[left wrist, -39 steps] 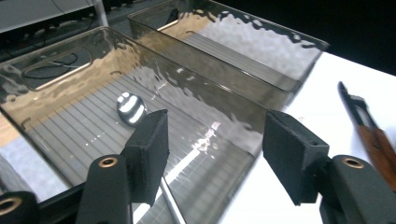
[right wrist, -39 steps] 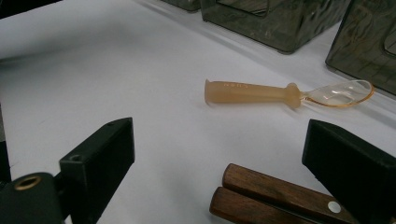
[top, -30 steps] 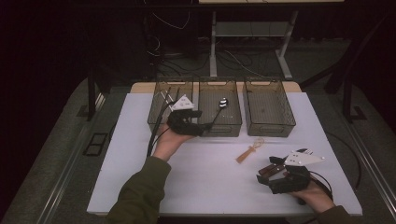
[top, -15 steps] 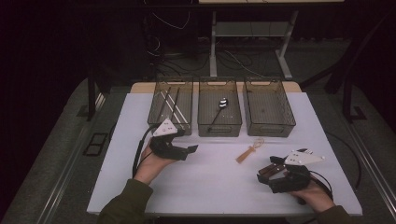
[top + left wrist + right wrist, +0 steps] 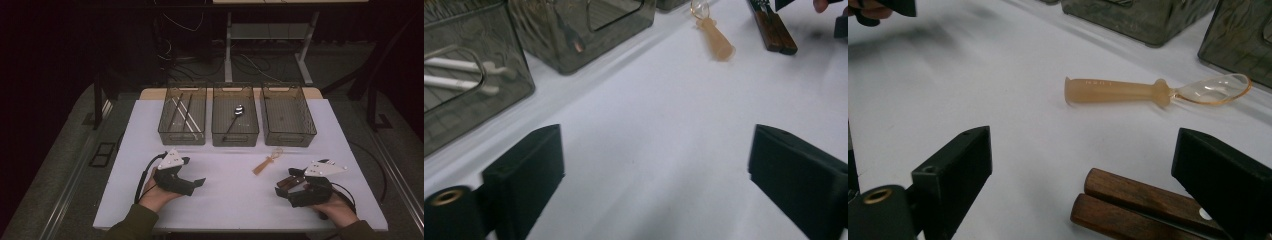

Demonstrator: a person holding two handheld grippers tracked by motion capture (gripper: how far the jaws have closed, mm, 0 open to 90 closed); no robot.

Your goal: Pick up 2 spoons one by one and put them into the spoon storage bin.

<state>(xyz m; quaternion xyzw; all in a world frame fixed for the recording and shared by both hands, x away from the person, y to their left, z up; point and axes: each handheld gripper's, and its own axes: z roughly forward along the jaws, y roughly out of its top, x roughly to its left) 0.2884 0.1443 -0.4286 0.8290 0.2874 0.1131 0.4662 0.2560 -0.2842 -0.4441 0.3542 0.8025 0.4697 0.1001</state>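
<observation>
Though dark along the top of the high view, evenly lit lower down across the white counter point(image 5: 225, 205), matt and plain. Bordered left and right by grey floor point(image 5: 65, 165). At top centre, beyond the far edge: loose cables point(image 5: 185, 65) trailing over the floor and the pale legs of a stand point(image 5: 228, 45) against black.

Along the counter's far side, in a row: three smoky see-through bins, close together. In the left bin point(image 5: 182, 136), white sticks point(image 5: 182, 112) lying slantwise. In the middle bin point(image 5: 235, 137), a metal spoon point(image 5: 235, 116). The right bin point(image 5: 289, 137) just beside it.

At lower left of the high view, held in a hand with a green sleeve: the left hand-held gripper point(image 5: 194, 172), low over bare counter, pointing towards the frame's right. Jaws spread wide, having just been opening, with nothing between them but white surface.

At lower right: the right hand-held gripper point(image 5: 284, 188), likewise spread and pinching nothing. Lying flat on the counter at its tips, a pair of dark wooden handles point(image 5: 291, 180); in the right gripper view, side by side at bottom centre, running under the right jaw.

Just in front of the gap between the middle and right bins, near the handles but apart from them: an amber plastic spoon point(image 5: 267, 161), flat on the counter, clear bowl towards the bins.
</observation>
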